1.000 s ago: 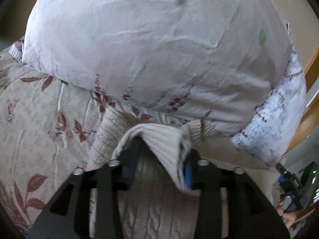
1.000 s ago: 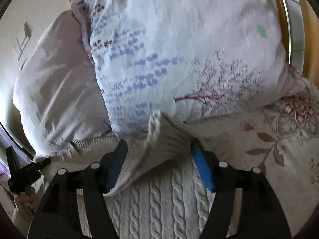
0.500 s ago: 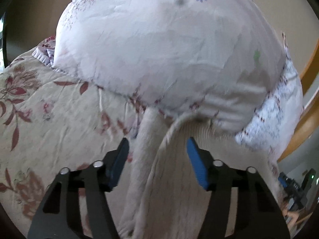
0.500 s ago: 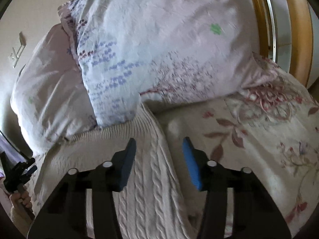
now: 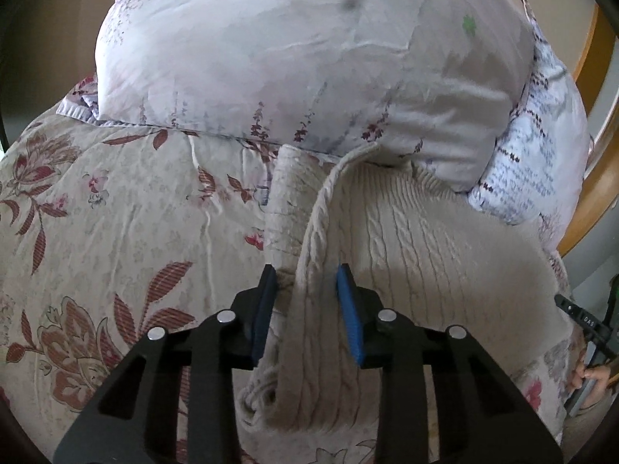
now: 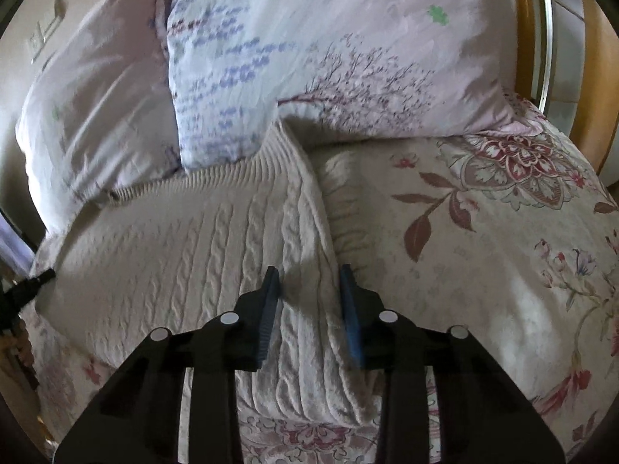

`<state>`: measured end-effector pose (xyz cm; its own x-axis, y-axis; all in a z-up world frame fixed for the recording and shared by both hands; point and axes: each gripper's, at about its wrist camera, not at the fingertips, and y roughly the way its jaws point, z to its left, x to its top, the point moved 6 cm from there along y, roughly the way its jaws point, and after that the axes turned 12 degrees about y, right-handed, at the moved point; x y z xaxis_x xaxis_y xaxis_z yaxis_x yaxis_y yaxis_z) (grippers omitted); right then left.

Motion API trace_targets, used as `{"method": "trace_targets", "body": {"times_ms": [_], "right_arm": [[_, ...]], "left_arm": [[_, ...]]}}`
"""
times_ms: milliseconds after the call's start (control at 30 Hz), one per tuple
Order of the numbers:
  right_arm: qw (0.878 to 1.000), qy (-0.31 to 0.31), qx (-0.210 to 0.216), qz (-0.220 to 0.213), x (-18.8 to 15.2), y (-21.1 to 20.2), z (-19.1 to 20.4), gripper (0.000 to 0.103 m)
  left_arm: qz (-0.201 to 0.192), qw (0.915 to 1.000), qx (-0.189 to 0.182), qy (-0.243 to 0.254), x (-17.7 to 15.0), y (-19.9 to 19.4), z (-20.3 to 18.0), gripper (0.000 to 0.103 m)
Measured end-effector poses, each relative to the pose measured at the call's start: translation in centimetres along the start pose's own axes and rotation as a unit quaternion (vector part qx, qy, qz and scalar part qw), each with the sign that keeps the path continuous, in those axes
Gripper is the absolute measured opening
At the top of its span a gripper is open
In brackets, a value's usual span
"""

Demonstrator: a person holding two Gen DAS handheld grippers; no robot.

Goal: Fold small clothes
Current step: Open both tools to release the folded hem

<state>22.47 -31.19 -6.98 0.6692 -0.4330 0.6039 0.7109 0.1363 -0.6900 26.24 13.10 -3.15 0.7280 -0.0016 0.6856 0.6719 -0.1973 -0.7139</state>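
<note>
A cream cable-knit sweater (image 5: pixel 418 239) lies flat on the floral bedspread (image 5: pixel 127 208), its top edge tucked under the pillows. My left gripper (image 5: pixel 307 282) points down at the sweater's folded left edge. Its jaws are closing, with that raised edge between the blue pads (image 5: pixel 350 321). In the right wrist view the sweater (image 6: pixel 185 247) spreads out to the left. My right gripper (image 6: pixel 307 282) sits over the sweater's right edge, its jaws closing with flat knit between the pads (image 6: pixel 269 309).
Two pillows lean at the head of the bed, a pale lilac one (image 5: pixel 290 54) and a blue-printed one (image 6: pixel 240 62). A wooden headboard (image 5: pixel 595 89) curves behind them. At the lower right a person's hand (image 5: pixel 592 379) holds the other tool.
The left gripper let go of the raised sweater top and slid to its left edge. The right gripper sank to the right edge. Both pairs of jaws narrowed, and the sweater now lies flat.
</note>
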Motion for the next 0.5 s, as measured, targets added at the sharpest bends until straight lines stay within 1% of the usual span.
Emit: {"method": "trace_targets", "body": {"times_ms": [33,67,100,133,233,400,500], "right_arm": [[1.0,-0.005,-0.001,-0.001,-0.1,0.0,0.1,0.022],[1.0,-0.009,0.001,-0.002,-0.1,-0.1,0.2,0.014],[1.0,-0.012,0.003,-0.004,-0.2,-0.2,0.3,0.012],[1.0,-0.017,0.002,-0.008,-0.2,-0.4,0.5,0.012],[0.999,-0.025,0.004,-0.026,-0.2,-1.3,1.0,0.011],[0.998,-0.012,0.025,-0.052,-0.1,-3.5,1.0,0.01],[0.998,-0.008,0.032,-0.061,-0.4,-4.5,0.8,0.01]], "left_arm": [[0.001,1.0,0.0,0.001,-0.1,0.1,0.0,0.028],[0.001,1.0,-0.001,0.001,-0.1,0.2,-0.1,0.025],[0.001,1.0,-0.003,0.0,-0.2,0.2,-0.1,0.019],[0.001,1.0,-0.005,-0.001,-0.2,0.2,0.0,0.016],[-0.006,0.9999,-0.01,-0.001,-0.3,-0.3,-0.1,0.012],[-0.022,0.9995,-0.024,-0.002,0.0,-1.7,-0.2,0.008],[-0.028,0.9986,-0.043,-0.007,-0.1,-2.7,-0.2,0.007]]}}
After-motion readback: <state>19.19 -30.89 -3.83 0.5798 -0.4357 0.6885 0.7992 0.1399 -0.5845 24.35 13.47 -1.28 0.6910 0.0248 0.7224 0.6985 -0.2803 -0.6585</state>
